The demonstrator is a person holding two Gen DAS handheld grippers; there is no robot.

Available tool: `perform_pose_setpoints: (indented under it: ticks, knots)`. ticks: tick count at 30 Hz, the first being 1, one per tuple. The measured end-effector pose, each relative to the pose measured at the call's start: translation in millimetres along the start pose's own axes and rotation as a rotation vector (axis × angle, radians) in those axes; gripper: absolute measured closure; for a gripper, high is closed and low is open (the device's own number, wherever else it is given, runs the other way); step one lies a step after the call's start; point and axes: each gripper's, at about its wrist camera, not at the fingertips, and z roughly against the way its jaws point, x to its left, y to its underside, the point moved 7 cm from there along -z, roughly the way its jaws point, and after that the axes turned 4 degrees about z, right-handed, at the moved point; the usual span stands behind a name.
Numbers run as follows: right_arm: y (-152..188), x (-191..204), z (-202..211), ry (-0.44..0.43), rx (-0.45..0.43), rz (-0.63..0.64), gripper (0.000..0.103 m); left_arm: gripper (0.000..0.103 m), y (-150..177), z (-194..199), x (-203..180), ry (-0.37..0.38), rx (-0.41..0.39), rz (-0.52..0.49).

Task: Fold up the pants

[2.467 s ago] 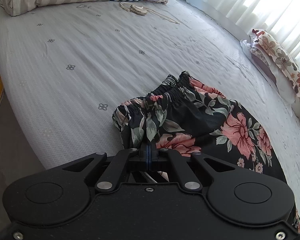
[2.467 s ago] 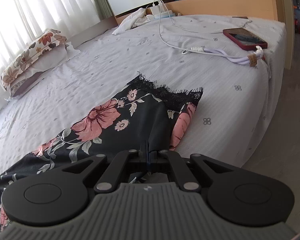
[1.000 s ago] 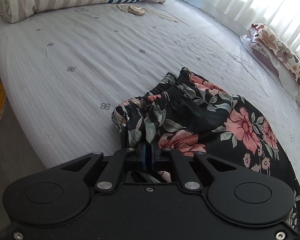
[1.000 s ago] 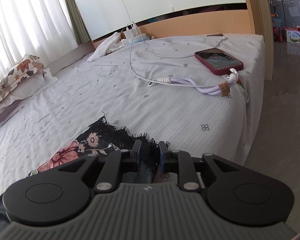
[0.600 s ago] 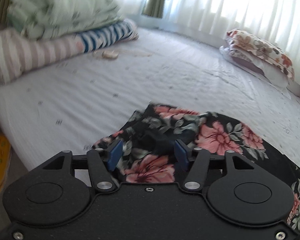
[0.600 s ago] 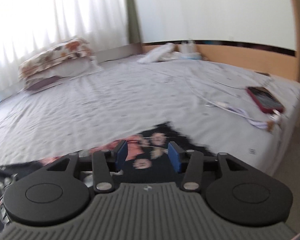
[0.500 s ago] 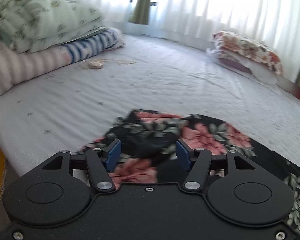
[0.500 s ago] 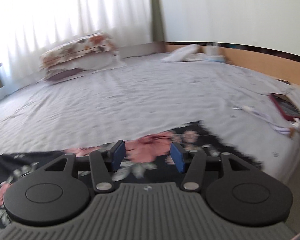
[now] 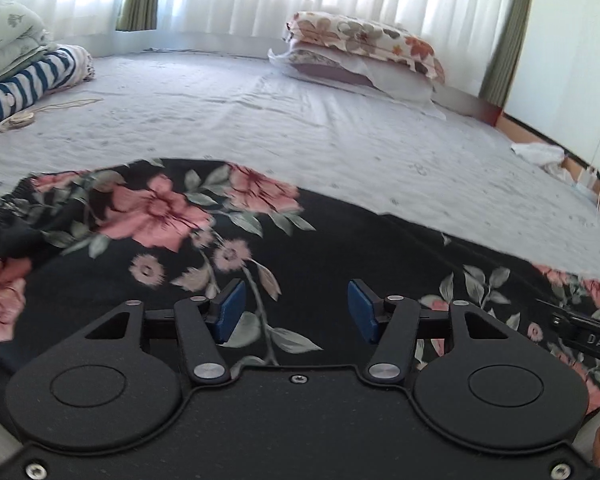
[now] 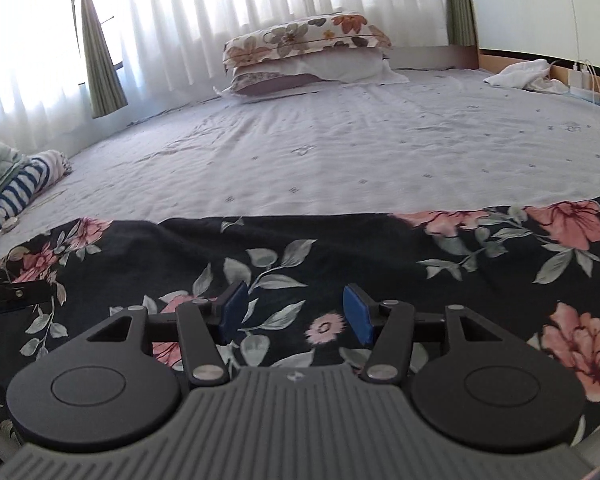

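Your left gripper (image 9: pixel 294 312) hangs released over the middle of the pants (image 9: pixel 340 264), blue pads (image 9: pixel 229 311) spread wide with nothing between them, and your right gripper (image 10: pixel 292 314) is the same: jaws apart, empty, poised just above the dark floral cloth. The pants lie flat along the near edge of the bed (image 10: pixel 340 160), stretched across it from left to right, with the gathered waistband (image 9: pixel 8 212) at the far left of the left wrist view. Judging from how they lie, one lengthwise fold looks done and the next step is to bring one end over the other. To do that well, choose your bite points first: take the cloth at an end, one gripper on each corner, and pinch through every layer so the lower ones do not lag. Lift only enough to clear the sheet, carry both corners across together, and set the edges square before you let go. The fabric looks thin and slippery, so a shallow pinch may slide out. Count what is around you: one pair of pants, two grippers, a stack of pillows (image 10: pixel 304 60) at the far side whose number is hard to tell, one striped bundle (image 9: pixel 28 80) at the left, one coiled cord (image 9: pixel 18 122) beside it, and one white cloth (image 10: pixel 522 74) far right.
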Motion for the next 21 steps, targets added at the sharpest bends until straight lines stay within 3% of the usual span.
perform_pose_setpoints:
  ticks: [6, 13, 21]
  knots:
    - [25, 19, -8, -0.023, 0.041, 0.038, 0.034, 0.059, 33, -10, -1, -0.035, 0.054, -0.057]
    - [42, 31, 6, -0.004, 0.032, 0.184, 0.035, 0.059, 52, 9, -4, -0.054, 0.038, -0.164]
    - [47, 29, 19, -0.017, 0.044, 0.193, 0.035, 0.059, 59, 29, 5, -0.024, 0.06, -0.158]
